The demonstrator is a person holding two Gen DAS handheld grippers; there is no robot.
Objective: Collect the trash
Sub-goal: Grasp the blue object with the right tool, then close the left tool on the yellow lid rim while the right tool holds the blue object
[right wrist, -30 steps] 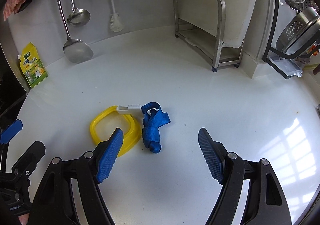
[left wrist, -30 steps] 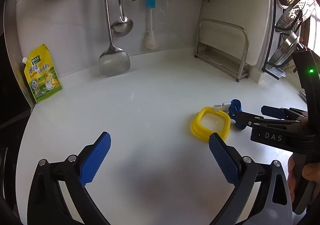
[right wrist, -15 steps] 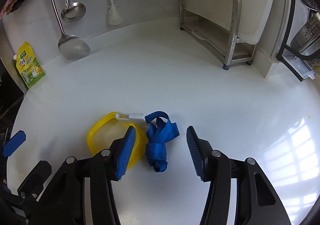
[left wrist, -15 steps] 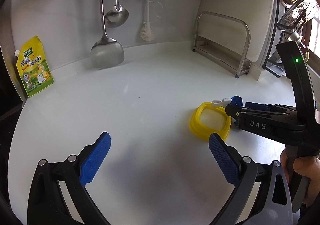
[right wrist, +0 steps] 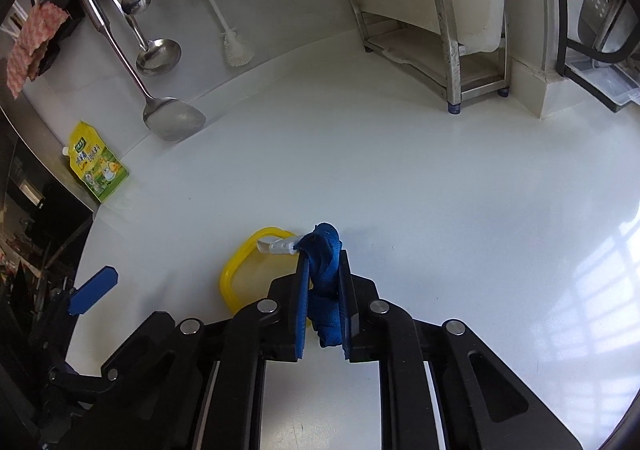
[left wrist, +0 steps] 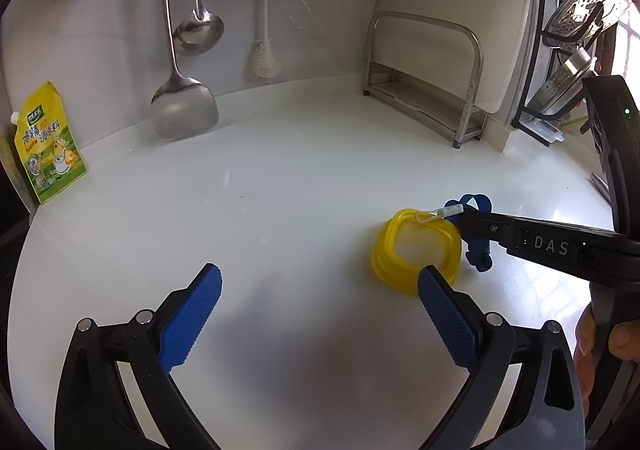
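Observation:
A knotted blue strap [right wrist: 326, 282] with a white clip [right wrist: 280, 246] lies beside a yellow square lid [right wrist: 240, 270] on the white counter. My right gripper [right wrist: 324, 274] is shut on the blue strap. In the left wrist view the strap [left wrist: 478, 254] hangs under the right gripper's fingers [left wrist: 492, 228], next to the yellow lid [left wrist: 416, 250]. My left gripper [left wrist: 316, 302] is open and empty, low over the counter, with its right finger just in front of the lid.
A yellow seasoning pouch [left wrist: 48, 145] leans at the back left wall. A spatula [left wrist: 184, 109], ladles and a brush hang on the wall. A steel rack with a cutting board [left wrist: 424, 89] stands back right, a dish rack [left wrist: 576, 49] beyond.
My right gripper moved forward over the blue strap and closed on it. My left gripper stayed open and shifted slightly closer to the lid.

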